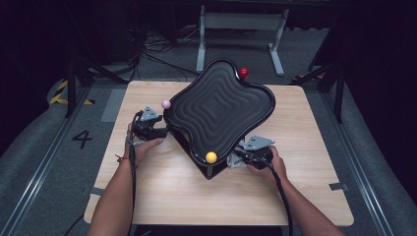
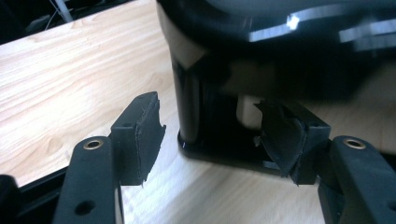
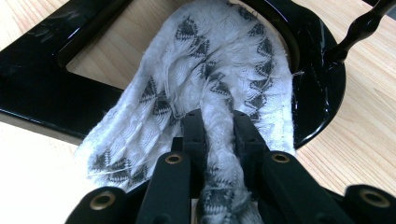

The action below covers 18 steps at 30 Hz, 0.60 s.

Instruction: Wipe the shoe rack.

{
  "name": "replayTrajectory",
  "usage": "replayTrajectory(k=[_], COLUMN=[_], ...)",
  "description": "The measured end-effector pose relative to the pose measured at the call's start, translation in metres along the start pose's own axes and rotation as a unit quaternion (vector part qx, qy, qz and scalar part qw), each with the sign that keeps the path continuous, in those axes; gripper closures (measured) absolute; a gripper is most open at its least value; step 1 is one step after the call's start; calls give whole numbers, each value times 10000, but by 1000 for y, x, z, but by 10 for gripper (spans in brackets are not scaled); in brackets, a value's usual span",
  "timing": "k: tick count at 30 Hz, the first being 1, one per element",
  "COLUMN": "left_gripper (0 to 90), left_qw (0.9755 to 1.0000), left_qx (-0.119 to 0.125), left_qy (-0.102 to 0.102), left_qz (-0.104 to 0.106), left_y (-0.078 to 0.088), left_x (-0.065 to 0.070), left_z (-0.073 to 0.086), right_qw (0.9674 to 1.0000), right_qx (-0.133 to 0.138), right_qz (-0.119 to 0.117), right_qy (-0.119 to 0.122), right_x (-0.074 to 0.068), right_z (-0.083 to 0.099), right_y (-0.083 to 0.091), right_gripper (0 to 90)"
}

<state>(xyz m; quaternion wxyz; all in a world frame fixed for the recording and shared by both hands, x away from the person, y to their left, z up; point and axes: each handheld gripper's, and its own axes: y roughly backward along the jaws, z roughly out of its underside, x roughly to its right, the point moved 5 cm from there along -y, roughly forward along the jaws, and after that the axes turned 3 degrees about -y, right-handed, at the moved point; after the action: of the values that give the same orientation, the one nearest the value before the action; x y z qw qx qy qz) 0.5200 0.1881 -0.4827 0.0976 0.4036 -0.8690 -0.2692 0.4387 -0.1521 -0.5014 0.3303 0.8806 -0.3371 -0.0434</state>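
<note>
A glossy black wavy tray (image 1: pixel 216 105) stands tilted on a black stand in the middle of the wooden table (image 1: pixel 305 162). A pink ball (image 1: pixel 166 103), a red ball (image 1: pixel 244 72) and a yellow ball (image 1: pixel 211 157) sit at its corners. My left gripper (image 1: pixel 163 132) is at the tray's left edge. Its jaws (image 2: pixel 210 126) stand open around the stand's black foot (image 2: pixel 224 151) without touching it. My right gripper (image 1: pixel 241 156) is at the tray's near right corner, shut (image 3: pixel 217 123) on a white cloth with a dark pattern (image 3: pixel 205 70) that lies over the stand's black base (image 3: pixel 42 88).
Bare wood lies in front of the tray and to its right. A thin black turned post (image 3: pixel 359 28) rises from the base beyond the cloth. Behind the table stand a white metal frame (image 1: pixel 241 22) and loose cables on the grey floor.
</note>
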Motion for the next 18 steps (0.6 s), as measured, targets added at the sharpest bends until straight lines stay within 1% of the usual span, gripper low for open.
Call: replayTrajectory(k=[1,2,3,4,7,9,10,11,12,13,15,16,18], left_gripper=[385,385,392,392,399,402,409,451,467,494,539,564,615], left_qw=[10000,9999,9999,9999,9998,9998,9997,9998,9998,9999,9999,9999,9999], left_qx=[0,88,88,79,-11,-50,7,6,6,-61,-63,-47,-68], left_qy=[0,16,16,64,152,123,229,182,182,147,107,99,104], left_qz=[0,-84,-84,-67,-107,-121,-77,-74,-74,3,-10,-98,-89], left_y=[0,-4,-4,-5,-14,-15,-16,-18,-18,-18,-18,-18,-17], left_x=[0,-2,-2,-3,-4,-5,-4,-3,-3,0,0,-1,-2], left_z=[0,-4,-4,-5,-4,-4,-3,-3,-3,-4,-5,-6,-5], right_qw=[10000,10000,10000,10000,10000,10000,10000,10000,10000,10000,10000,10000,10000], right_qx=[0,4,4,21,34,35,33,22,22,31,26,22,20], right_qz=[0,13,13,22,-1,-7,-8,-12,-12,-11,-6,-7,3], right_qy=[0,5,5,27,7,11,13,-10,-10,15,18,24,24], right_x=[0,0,0,0,1,0,1,1,1,1,1,1,1], right_z=[0,0,0,0,0,0,1,1,1,1,1,1,1], right_y=[0,0,0,0,0,0,1,1,1,1,1,1,1], right_gripper=[789,788,788,788,787,787,787,786,786,785,785,785,785])
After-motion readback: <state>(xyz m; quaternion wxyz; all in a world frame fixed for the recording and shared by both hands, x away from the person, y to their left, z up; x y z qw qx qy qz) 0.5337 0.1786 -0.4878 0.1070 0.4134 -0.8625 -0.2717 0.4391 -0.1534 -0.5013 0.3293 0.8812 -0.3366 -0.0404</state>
